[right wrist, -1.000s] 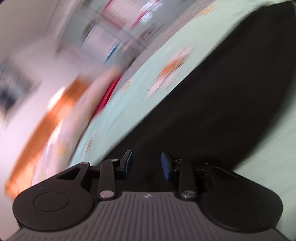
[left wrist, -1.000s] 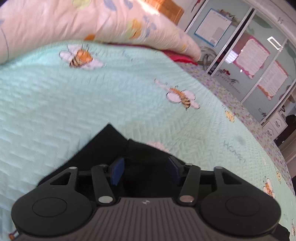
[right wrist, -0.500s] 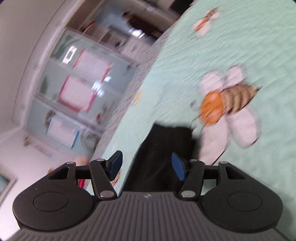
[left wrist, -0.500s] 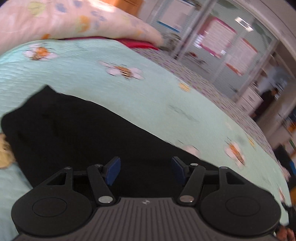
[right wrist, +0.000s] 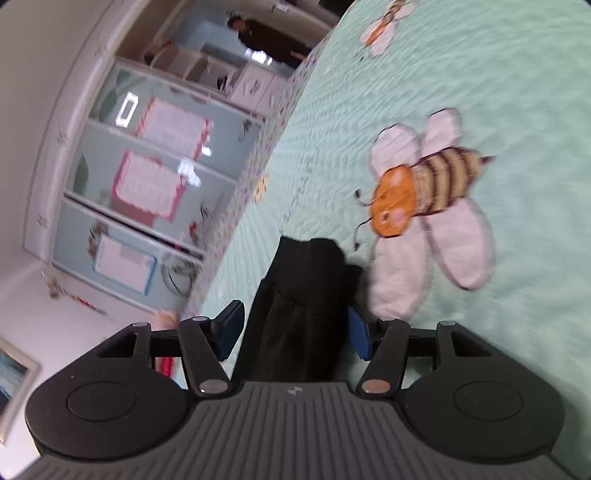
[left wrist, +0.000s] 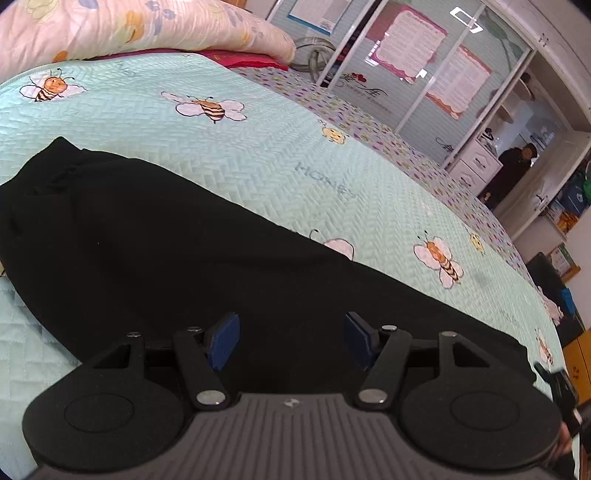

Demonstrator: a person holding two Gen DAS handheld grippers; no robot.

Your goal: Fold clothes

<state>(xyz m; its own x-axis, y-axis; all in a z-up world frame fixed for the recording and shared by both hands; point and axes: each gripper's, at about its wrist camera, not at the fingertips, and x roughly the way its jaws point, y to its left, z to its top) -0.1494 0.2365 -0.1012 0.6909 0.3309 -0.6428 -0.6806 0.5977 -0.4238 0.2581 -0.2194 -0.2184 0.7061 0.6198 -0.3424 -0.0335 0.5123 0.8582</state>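
Black soft cloth garment [left wrist: 177,251] lying long across mint quilted bee-print bedspread [left wrist: 258,155].
Left tool [left wrist: 291,341] hovering wide open, empty; right tool [right wrist: 295,330] gaping around the gathered end toward 12 o'clock, risking slipping, bunching.

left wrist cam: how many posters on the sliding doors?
3. Blue-bordered poster at the top edge, nearest the pillow; pink-bordered poster in the middle; orange-bordered poster furthest right. None seems hidden.

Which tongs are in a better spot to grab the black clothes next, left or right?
Probably the right tongs: a narrow end of the black clothes sits between their open blue pads. The left tongs are open too, over the flat middle of the cloth, with no edge to pinch.
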